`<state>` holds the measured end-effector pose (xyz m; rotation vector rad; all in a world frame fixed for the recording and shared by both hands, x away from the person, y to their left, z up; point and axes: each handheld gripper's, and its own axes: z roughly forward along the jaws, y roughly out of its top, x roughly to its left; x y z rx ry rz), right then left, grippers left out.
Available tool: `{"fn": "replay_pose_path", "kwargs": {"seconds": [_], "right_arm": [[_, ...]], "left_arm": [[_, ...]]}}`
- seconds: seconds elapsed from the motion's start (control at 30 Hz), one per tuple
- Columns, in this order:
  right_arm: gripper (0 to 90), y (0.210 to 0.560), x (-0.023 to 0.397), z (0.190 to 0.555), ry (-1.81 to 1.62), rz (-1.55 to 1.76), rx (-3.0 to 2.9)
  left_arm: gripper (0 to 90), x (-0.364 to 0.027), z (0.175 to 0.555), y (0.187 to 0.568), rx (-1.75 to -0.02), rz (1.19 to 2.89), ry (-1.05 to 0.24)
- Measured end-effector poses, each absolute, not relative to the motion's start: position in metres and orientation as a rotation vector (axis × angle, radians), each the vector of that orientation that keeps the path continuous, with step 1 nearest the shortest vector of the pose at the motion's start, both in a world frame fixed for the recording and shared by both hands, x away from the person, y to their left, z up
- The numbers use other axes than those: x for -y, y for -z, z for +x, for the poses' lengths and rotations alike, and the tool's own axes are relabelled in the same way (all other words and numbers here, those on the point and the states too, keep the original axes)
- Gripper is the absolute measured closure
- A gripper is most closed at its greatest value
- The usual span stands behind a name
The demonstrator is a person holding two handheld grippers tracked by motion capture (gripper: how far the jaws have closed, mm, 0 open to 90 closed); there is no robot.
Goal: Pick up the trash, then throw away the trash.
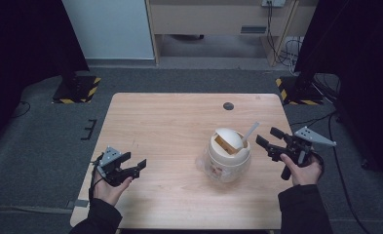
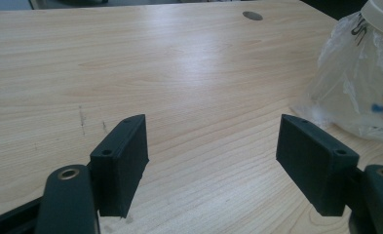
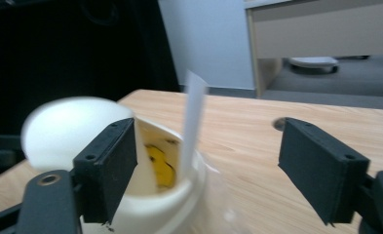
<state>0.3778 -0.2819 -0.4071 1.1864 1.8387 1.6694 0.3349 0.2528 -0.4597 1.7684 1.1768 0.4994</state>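
Nearest the high camera I see the person's two dark sleeves and hands at the near edge of the wooden table. Starting at the left: the left gripper hangs low over the near left part of the table, its jaws spread apart with nothing between them; in the left gripper view its pads frame bare wood, and the gripper points across the table toward the bagged container at the right edge of that view. I note a small dark round mark near the far edge of the table. Moving right: the white container stands right of centre on the table, sitting in a crumpled clear plastic bag. Its domed swing lid is tilted, showing a yellowish inside, and a white strip sticks up and to the right out of the opening. Furthest right: the right gripper sits just beside the container, jaws wide and released, gripping nothing. In the right gripper view the strip stands between the open jaws without touching either pad, and the container rim lies close below the left jaw. The view is slightly blurred.
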Motion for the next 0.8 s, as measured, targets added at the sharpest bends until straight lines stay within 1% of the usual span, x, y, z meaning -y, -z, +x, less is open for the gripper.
{"fn": "replay_pose_path", "kwargs": {"seconds": [0.1, 0.3, 0.5, 0.8], "right_arm": [[17.4, 0.418, 0.292, 0.374, -1.611, 1.209, -1.825], [12.3, 0.444, 0.305, 0.374, -1.466, 1.278, -1.845], [11.2, 0.468, 0.313, 0.379, -1.337, 1.378, -1.906], [10.8, 0.497, 0.323, 0.381, -1.164, 1.477, -2.012]], "left_arm": [[26.9, -0.253, 0.334, 0.459, -1.176, 1.766, -0.500], [26.8, -0.255, 0.336, 0.463, -1.195, 1.772, -0.494], [23.7, -0.266, 0.343, 0.474, -1.243, 1.807, -0.488], [17.4, -0.298, 0.354, 0.497, -1.332, 1.930, -0.497]]}}
